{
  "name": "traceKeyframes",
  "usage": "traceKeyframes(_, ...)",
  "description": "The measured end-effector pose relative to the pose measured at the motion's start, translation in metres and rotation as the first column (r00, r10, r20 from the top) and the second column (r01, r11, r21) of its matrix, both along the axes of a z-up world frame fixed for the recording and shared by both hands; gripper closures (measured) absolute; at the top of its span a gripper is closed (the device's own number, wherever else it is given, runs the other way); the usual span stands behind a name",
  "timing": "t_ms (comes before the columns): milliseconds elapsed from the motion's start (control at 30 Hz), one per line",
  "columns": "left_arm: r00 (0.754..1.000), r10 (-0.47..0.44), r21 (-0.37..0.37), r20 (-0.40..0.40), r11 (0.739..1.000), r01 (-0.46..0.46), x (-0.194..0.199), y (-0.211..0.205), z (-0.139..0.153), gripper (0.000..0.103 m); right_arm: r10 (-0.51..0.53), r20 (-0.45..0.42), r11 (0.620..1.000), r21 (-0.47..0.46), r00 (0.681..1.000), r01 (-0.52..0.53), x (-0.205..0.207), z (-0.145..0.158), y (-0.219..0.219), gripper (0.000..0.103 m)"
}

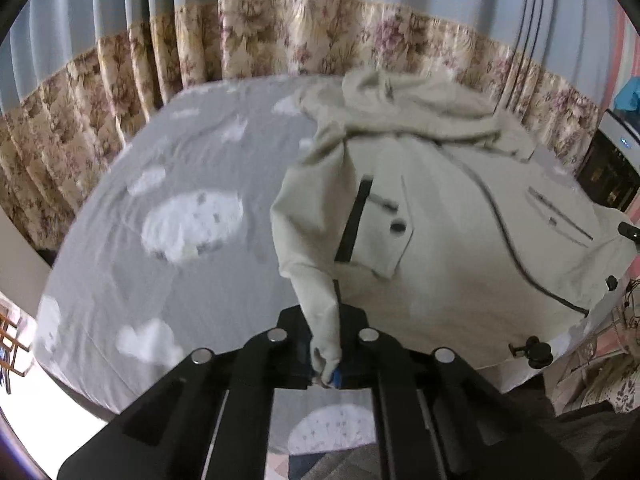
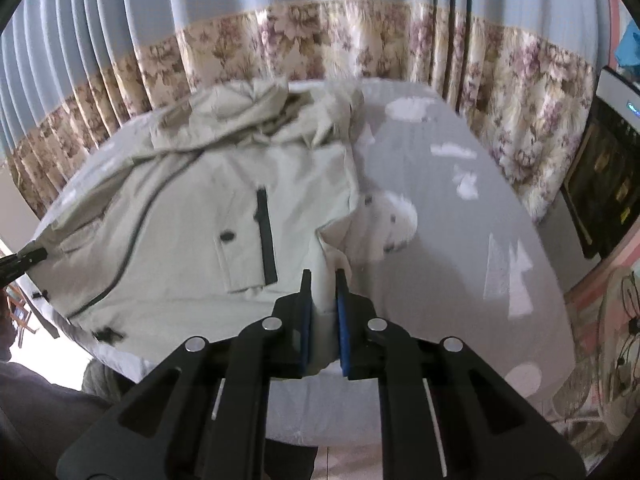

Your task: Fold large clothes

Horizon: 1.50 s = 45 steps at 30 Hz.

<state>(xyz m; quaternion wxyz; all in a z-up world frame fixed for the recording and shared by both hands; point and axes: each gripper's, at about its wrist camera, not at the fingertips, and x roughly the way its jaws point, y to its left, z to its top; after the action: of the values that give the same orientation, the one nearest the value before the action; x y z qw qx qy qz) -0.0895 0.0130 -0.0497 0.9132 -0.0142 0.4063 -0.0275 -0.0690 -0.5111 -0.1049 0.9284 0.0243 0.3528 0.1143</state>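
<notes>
**A:** Where's the jacket sitting?

**B:** The beige jacket (image 1: 436, 216) is lying spread across the bed (image 1: 132, 264). I'm pinching one sleeve cuff in my left hand-held gripper (image 1: 326, 364), and my right hand-held gripper (image 2: 323, 312) is clamping the other.

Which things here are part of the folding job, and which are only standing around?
Job:
jacket, both sleeves
left gripper, shut on a sleeve
right gripper, shut on a sleeve
bed

Around:
curtain
fan
black cabinet
</notes>
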Motion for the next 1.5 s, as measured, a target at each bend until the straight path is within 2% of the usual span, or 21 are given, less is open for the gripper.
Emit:
traceKeyframes(133,0.997,-0.035,0.031,0.072,0.999,0.033,0.024,0.000,0.033,0.097,0.043,0.088,0.999,-0.013,0.995,-0.042,0.022,0.034,0.008,0.093)
traceKeyframes(233,0.988,-0.073,0.096,0.139,0.994,0.060,0.063,-0.002,0.057,0.097,0.067,0.154,0.997,-0.043,0.986,-0.061,0.052,0.061,0.014,0.093)
traceKeyframes(300,0.979,-0.098,0.151,0.179,0.986,0.071,0.102,-0.004,0.075,0.097,0.079,0.199,0.996,-0.056,0.977,-0.069,0.089,0.086,0.017,0.093)
traceKeyframes(400,0.975,-0.098,0.204,0.201,0.977,0.056,0.177,-0.006,0.092,0.097,0.078,0.203,0.997,-0.040,0.976,-0.071,0.163,0.110,0.014,0.093)
traceKeyframes(500,0.987,-0.073,0.204,0.140,0.978,0.044,0.279,-0.005,0.093,0.097,0.067,0.154,0.997,-0.044,0.986,-0.061,0.244,0.118,0.019,0.093)
traceKeyframes(600,0.995,-0.064,0.244,0.073,0.969,0.044,0.365,-0.013,0.074,0.094,0.011,0.042,0.995,-0.103,0.999,-0.007,0.342,0.100,0.031,0.090)
traceKeyframes(633,0.997,-0.055,0.243,0.048,0.969,0.041,0.389,-0.014,0.065,0.092,-0.017,0.021,0.993,-0.115,1.000,0.019,0.362,0.092,0.032,0.084)
traceKeyframes(667,0.999,-0.033,0.224,-0.015,0.974,0.036,0.416,-0.013,0.050,0.091,-0.067,-0.017,0.991,-0.120,0.998,0.065,0.388,0.079,0.031,0.075)
traceKeyframes(700,0.999,-0.006,0.195,-0.053,0.981,0.017,0.427,-0.008,0.041,0.091,-0.106,-0.049,0.987,-0.123,0.993,0.099,0.403,0.069,0.030,0.070)
traceKeyframes(733,0.997,0.021,0.150,-0.080,0.989,-0.009,0.437,-0.003,0.036,0.083,-0.137,-0.078,0.985,-0.118,0.988,0.127,0.414,0.061,0.029,0.058)
traceKeyframes(767,0.995,0.027,0.089,-0.099,0.996,-0.018,0.441,0.000,0.034,0.072,-0.151,-0.093,0.984,-0.106,0.984,0.141,0.421,0.055,0.028,0.053)
traceKeyframes(800,0.994,0.016,0.054,-0.104,0.998,-0.011,0.441,0.002,0.034,0.068,-0.139,-0.087,0.986,-0.103,0.986,0.130,0.422,0.054,0.031,0.052)
traceKeyframes(833,0.997,0.003,0.054,-0.072,0.999,0.001,0.437,0.002,0.040,0.057,-0.119,-0.071,0.988,-0.109,0.990,0.110,0.420,0.055,0.036,0.052)
traceKeyframes(867,0.999,-0.001,0.074,-0.042,0.997,0.004,0.431,0.000,0.044,0.035,-0.101,-0.049,0.989,-0.115,0.994,0.095,0.415,0.058,0.039,0.048)
traceKeyframes(933,0.998,-0.001,0.168,0.066,0.986,-0.010,0.411,-0.005,0.064,0.016,-0.070,0.007,0.990,-0.118,0.998,0.070,0.399,0.069,0.045,0.040)
traceKeyframes(1067,0.992,-0.009,0.185,0.127,0.983,-0.014,0.371,-0.010,0.091,0.013,-0.019,0.079,0.998,-0.062,0.997,0.024,0.352,0.091,0.058,0.034)
traceKeyframes(1133,0.985,-0.008,0.143,0.170,0.990,-0.017,0.343,-0.018,0.097,0.008,0.039,0.094,0.998,-0.044,0.995,-0.035,0.324,0.093,0.072,0.030)
traceKeyframes(1167,0.988,-0.033,0.134,0.153,0.991,0.012,0.337,-0.029,0.093,0.008,0.058,0.090,0.998,-0.034,0.994,-0.055,0.316,0.090,0.079,0.029)
traceKeyframes(1267,0.991,-0.116,0.161,0.062,0.981,0.105,0.336,-0.071,0.061,0.008,0.129,0.059,0.992,-0.019,0.990,-0.128,0.304,0.071,0.110,0.028)
traceKeyframes(1333,0.992,-0.122,0.201,0.014,0.973,0.117,0.348,-0.097,0.032,0.008,0.157,0.038,0.986,-0.071,0.987,-0.154,0.312,0.050,0.138,0.026)
traceKeyframes(1500,0.999,-0.024,0.168,-0.025,0.985,0.027,0.394,-0.114,0.001,0.008,0.134,-0.032,0.984,-0.115,0.990,-0.137,0.359,0.014,0.174,0.026)
